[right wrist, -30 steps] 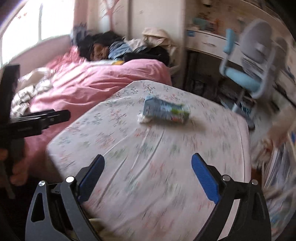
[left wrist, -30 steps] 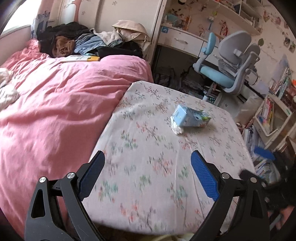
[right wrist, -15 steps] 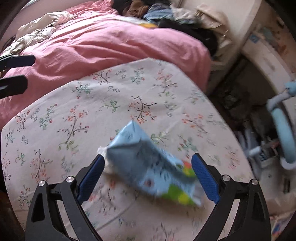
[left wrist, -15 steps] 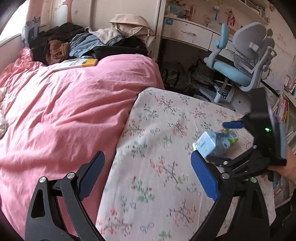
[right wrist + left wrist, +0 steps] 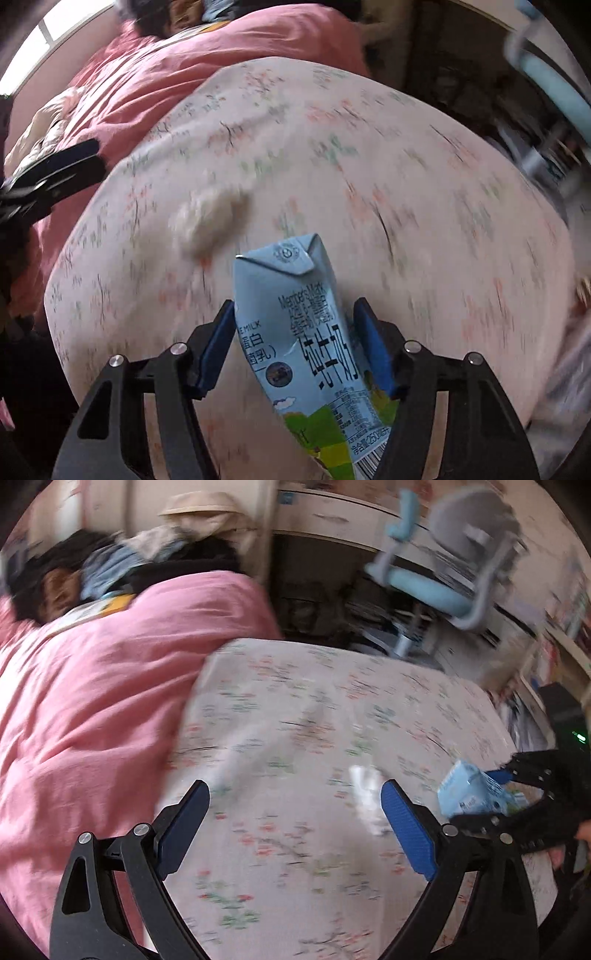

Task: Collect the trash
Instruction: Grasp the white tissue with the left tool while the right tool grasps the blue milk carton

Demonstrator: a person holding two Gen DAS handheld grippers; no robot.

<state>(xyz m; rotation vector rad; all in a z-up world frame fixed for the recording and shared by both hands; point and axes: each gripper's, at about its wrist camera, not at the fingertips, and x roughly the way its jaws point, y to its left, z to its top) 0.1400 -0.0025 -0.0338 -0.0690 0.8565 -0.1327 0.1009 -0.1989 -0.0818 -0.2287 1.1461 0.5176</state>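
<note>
A light blue milk carton (image 5: 295, 332) stands between the blue pads of my right gripper (image 5: 294, 306). Its jaws are closing and both pads touch the carton's sides. In the left wrist view the same carton (image 5: 469, 794) sits in the right gripper (image 5: 484, 797) at the table's right edge, with a hand behind it. A crumpled white tissue (image 5: 210, 218) lies on the floral cloth just beyond the carton. My left gripper (image 5: 293, 794) hangs open over the table with nothing between its fingers. The tissue (image 5: 365, 790) lies close to its right finger.
The table with the floral cloth (image 5: 295, 709) butts against a bed with a pink cover (image 5: 92, 701). Clothes and a book are piled at the bed's far end (image 5: 110, 572). A blue and grey desk chair (image 5: 436, 587) and shelves stand beyond the table.
The right gripper's jaws have closed in on the carton, which now stands apart from the tissue. The left gripper has moved across the table, closer to the tissue.
</note>
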